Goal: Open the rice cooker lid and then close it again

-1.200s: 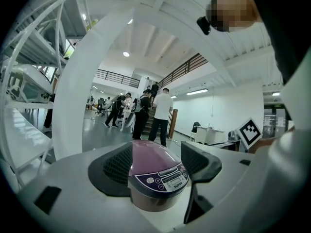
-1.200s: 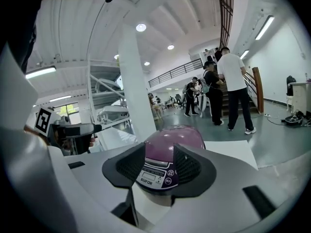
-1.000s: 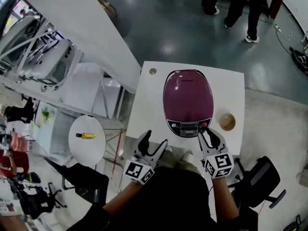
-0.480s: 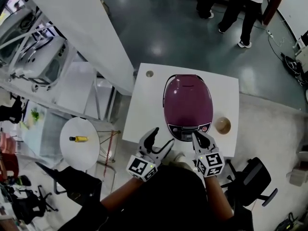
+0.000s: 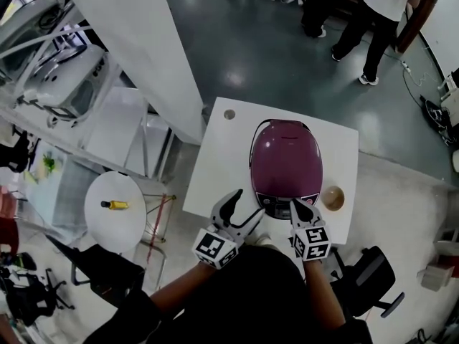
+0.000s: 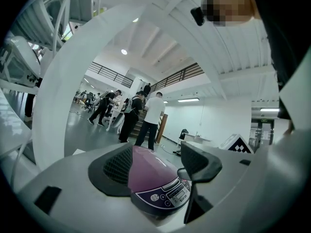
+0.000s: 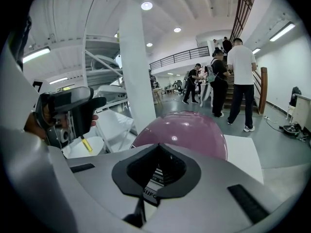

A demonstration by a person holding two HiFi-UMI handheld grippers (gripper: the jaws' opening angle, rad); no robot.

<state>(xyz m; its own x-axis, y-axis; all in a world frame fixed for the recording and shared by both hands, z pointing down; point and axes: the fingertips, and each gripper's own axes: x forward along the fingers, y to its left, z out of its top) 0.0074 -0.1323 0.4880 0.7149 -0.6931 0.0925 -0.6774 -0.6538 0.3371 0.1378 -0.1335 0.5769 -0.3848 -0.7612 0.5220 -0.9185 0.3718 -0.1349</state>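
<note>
The purple rice cooker (image 5: pixel 285 165) stands closed on the table (image 5: pixel 215 170). Your right claw (image 5: pixel 297 206), just shut and empty, is at its front panel (image 5: pixel 287 199); I think you should press there squarely to unlatch it. Your left claw (image 5: pixel 246 203) is open, holding nothing.

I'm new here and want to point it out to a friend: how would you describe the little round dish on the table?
Start at the square white table with the big purple rice cooker on it. Close beside the cooker's front, on the person's right, sits a small round dish. It is tan-brown, far smaller than the cooker, and near the table's right edge.
</note>
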